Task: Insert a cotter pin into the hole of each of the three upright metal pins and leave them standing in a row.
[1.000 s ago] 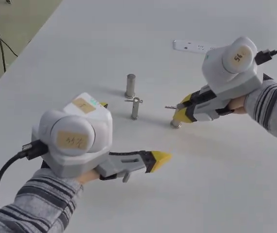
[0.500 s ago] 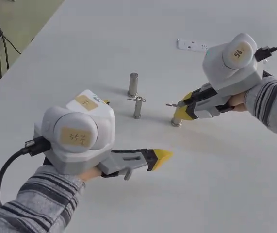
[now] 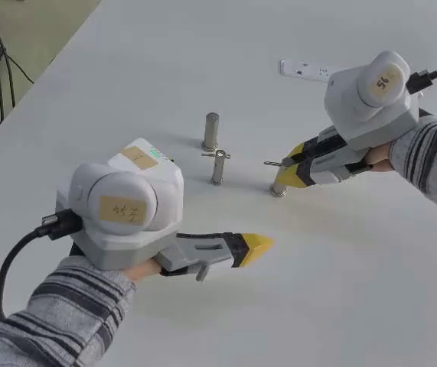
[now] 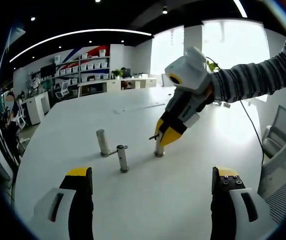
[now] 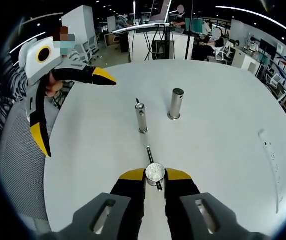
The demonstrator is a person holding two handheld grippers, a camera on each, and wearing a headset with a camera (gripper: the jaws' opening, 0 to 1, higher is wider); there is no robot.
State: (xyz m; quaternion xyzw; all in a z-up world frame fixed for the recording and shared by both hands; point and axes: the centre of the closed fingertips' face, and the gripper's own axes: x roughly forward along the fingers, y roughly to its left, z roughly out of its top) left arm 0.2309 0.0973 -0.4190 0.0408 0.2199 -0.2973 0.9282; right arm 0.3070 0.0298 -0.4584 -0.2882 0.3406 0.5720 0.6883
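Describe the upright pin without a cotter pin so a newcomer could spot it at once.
On the white table, three metal pins stand in a row. The bare pin is at the end farthest from the right gripper, which grips the third pin. Nothing crosses its top, unlike the middle pin.

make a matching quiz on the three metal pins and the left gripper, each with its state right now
Things:
1. far metal pin
2. middle metal pin
3. near metal pin
4. left gripper

States:
a. clamped between the jaws of the right gripper
b. open, holding nothing
c. standing free, cotter pin through its top
d. standing free, no cotter pin in it

Pairs: 1-d, 2-c, 3-a, 4-b
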